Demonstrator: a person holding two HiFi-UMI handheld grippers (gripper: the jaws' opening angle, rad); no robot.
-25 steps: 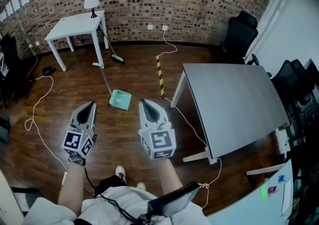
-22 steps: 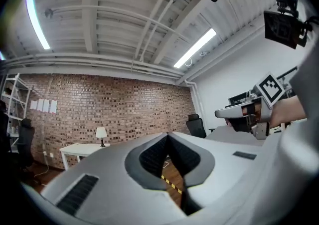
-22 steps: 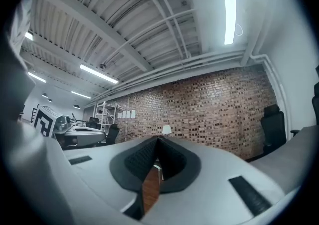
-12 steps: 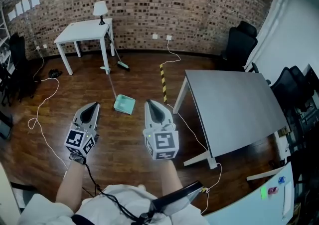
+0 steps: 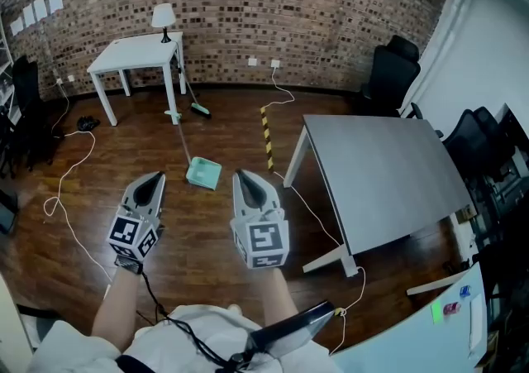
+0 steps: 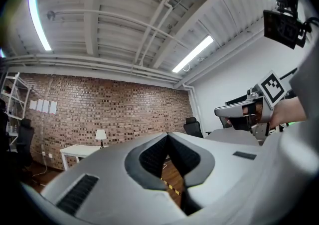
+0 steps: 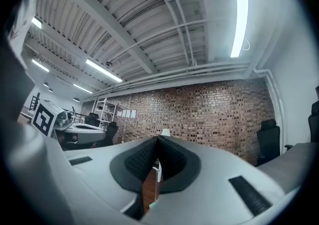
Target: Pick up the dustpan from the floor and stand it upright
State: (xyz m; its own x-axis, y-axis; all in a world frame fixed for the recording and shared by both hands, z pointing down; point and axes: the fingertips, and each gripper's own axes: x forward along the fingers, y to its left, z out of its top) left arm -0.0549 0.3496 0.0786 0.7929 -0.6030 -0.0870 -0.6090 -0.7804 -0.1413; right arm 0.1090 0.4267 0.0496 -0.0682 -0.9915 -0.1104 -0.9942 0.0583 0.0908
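A mint-green dustpan [image 5: 202, 172] lies flat on the wooden floor, its long handle [image 5: 180, 139] running back toward the white table. My left gripper [image 5: 152, 179] and right gripper [image 5: 242, 176] are held side by side in the air, well short of the dustpan, pointing level toward the brick wall. Both are shut with nothing between their jaws. In the left gripper view the jaw tips [image 6: 168, 134] meet, and the right gripper [image 6: 249, 112] shows at the right edge. In the right gripper view the tips [image 7: 158, 139] also meet.
A white table [image 5: 136, 53] with a lamp [image 5: 164, 15] stands by the brick wall, a broom [image 5: 192, 98] leaning at it. A grey table [image 5: 388, 173] fills the right. Black chairs [image 5: 392, 67], floor cables [image 5: 62, 177] and yellow-black tape [image 5: 267, 127] lie around.
Both grippers have drifted forward and slightly up together, still shut. The view has shifted, so the dustpan sits a little nearer to them.
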